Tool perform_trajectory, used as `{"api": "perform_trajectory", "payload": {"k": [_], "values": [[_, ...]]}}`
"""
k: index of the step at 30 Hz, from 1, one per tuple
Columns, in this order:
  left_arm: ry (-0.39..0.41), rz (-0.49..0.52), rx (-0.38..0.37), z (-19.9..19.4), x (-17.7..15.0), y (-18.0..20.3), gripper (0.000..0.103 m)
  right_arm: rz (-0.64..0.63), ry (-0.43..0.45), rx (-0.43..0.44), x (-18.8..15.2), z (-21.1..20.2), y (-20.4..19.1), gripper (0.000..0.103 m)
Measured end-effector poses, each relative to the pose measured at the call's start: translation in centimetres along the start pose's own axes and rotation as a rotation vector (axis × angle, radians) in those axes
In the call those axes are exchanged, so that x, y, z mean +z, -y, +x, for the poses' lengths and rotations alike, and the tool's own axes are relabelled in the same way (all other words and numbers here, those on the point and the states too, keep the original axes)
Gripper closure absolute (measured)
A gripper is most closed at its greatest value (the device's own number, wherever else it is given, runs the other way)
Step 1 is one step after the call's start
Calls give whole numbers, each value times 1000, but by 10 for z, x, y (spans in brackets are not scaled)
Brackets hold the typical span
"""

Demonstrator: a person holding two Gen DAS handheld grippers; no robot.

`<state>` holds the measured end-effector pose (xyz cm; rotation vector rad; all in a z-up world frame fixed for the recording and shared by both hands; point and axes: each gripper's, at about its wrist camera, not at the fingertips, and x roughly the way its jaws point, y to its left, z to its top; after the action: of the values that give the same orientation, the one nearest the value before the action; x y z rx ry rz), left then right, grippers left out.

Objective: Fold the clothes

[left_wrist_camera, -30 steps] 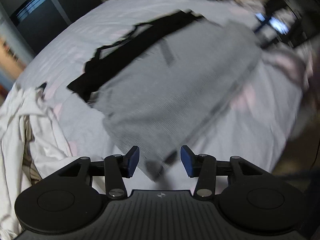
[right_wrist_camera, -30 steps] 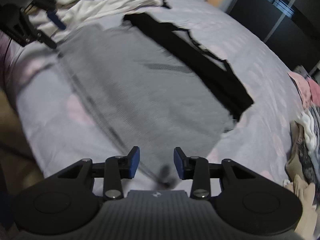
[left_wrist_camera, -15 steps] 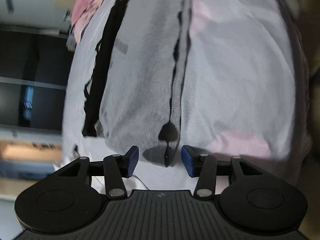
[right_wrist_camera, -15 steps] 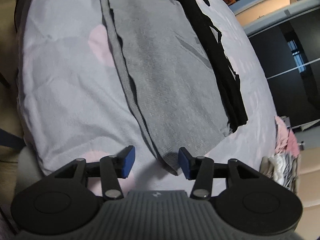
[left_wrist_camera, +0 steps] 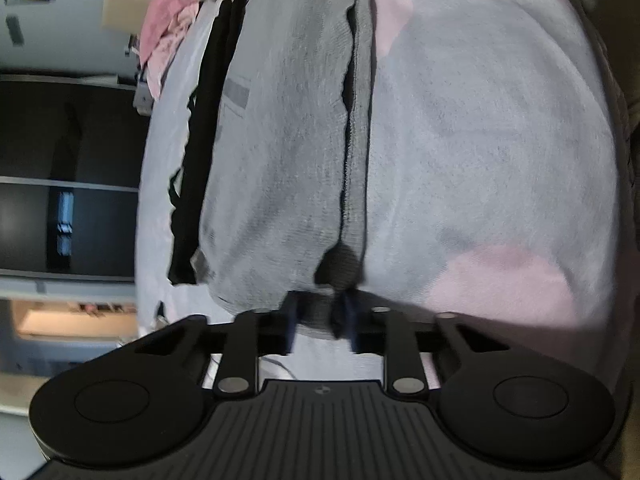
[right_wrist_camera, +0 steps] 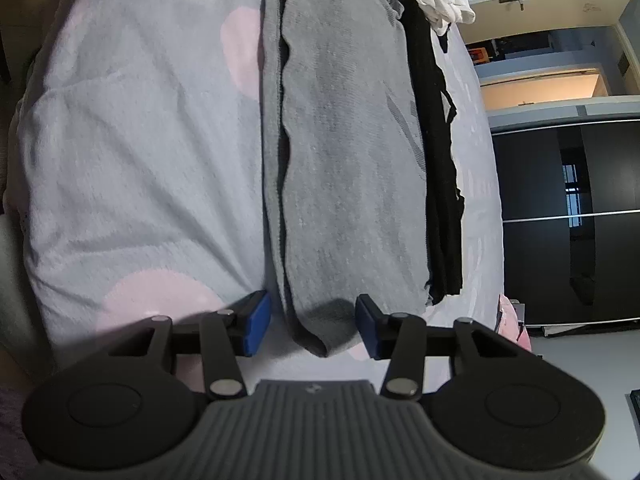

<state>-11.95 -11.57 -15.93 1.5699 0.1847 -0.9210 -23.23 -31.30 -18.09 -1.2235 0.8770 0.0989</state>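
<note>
- Left gripper [left_wrist_camera: 318,322]: jaws clamped on one corner of the folded grey knit garment [left_wrist_camera: 276,152].
- Right gripper [right_wrist_camera: 312,322]: jaws apart, straddling the opposite corner.
- Black garment [right_wrist_camera: 436,152]: alongside, on the pink-spotted bedspread [right_wrist_camera: 132,160].

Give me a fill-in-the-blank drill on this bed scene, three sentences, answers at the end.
1. The left gripper is shut on a corner of the ____ garment.
2. The right gripper has its jaws ____ around the other corner.
3. A ____ garment lies under the grey one's far edge.

Missing words: grey; open; black
</note>
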Motion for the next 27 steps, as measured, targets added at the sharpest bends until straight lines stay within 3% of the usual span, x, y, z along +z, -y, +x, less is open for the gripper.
{"api": "perform_trajectory", "payload": {"k": [4, 6, 8, 13, 20, 23, 27], "values": [[-18, -130, -25, -9, -2, -14, 97, -6, -9, 6, -2, -3, -4, 83], [-22, -196, -35, -14, -4, -23, 98, -8, -17, -5, -2, -4, -6, 87], [-14, -258, -34, -20, -6, -35, 98, 15, -23, -17, -3, -5, -3, 101], [28, -417, -13, -42, -9, -73, 98, 158, -1, -109, -5, -25, 26, 101], [136, -685, 15, -84, -18, -145, 98, 390, 51, -316, -9, -76, 80, 102], [173, -739, 29, -100, -22, -170, 98, 454, 77, -387, -8, -96, 99, 102], [186, -791, 20, -106, -20, -199, 98, 510, 91, -420, -5, -106, 126, 102]]}}
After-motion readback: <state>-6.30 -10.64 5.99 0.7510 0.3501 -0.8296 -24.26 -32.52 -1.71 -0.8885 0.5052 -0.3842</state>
